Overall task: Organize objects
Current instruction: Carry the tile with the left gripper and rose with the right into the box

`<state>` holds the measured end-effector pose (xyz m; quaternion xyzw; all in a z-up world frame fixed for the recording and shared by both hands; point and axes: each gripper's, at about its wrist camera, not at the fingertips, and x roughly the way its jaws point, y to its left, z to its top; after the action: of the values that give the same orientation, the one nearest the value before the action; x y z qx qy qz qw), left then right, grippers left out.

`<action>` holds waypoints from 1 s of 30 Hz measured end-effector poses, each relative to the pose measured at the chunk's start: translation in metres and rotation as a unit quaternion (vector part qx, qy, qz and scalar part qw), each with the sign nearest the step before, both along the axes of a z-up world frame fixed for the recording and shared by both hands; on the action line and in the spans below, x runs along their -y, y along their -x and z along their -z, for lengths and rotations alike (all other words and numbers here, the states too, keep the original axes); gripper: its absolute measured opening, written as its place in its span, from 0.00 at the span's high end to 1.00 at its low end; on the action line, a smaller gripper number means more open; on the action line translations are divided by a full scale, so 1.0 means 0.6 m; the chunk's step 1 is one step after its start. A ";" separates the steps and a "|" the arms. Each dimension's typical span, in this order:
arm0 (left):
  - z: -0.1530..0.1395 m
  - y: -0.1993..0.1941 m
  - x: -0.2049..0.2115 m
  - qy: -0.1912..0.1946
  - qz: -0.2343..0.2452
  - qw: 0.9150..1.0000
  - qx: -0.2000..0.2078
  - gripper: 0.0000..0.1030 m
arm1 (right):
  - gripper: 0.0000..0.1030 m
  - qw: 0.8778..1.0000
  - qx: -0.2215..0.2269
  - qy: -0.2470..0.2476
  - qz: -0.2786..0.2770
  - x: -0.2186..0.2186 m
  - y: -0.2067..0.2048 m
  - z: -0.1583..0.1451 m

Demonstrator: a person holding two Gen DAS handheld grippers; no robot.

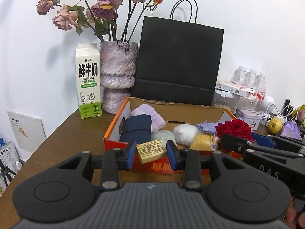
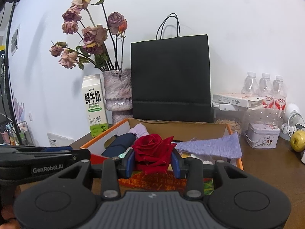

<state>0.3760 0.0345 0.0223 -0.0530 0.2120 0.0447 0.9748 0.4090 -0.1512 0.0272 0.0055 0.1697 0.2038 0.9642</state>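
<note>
I was working in a lived-in home room, at a brown wooden table (image 1: 63,133) set against a white wall. A vase of dried roses (image 1: 118,66), a milk carton (image 1: 88,80), a black paper bag (image 1: 177,59), water bottles (image 2: 265,87), a small tin (image 2: 262,135) and a pear (image 2: 298,140) stood on it.

The left gripper (image 1: 151,153) pinches a tan soap bar (image 1: 151,151) over the near wall of the orange box (image 1: 114,123); the right gripper (image 1: 236,142) seemingly grips a red rose (image 1: 235,128).
</note>
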 end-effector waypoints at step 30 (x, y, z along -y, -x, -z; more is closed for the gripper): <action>-0.010 -0.154 0.008 -0.016 0.019 0.999 0.024 0.66 | 0.63 1.000 0.015 0.022 0.010 0.001 -0.148 0.000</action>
<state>0.4685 0.0294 0.0282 -0.0348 0.1887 0.0281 0.9810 0.4977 -0.1520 0.0272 -0.0173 0.1600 0.1909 0.9683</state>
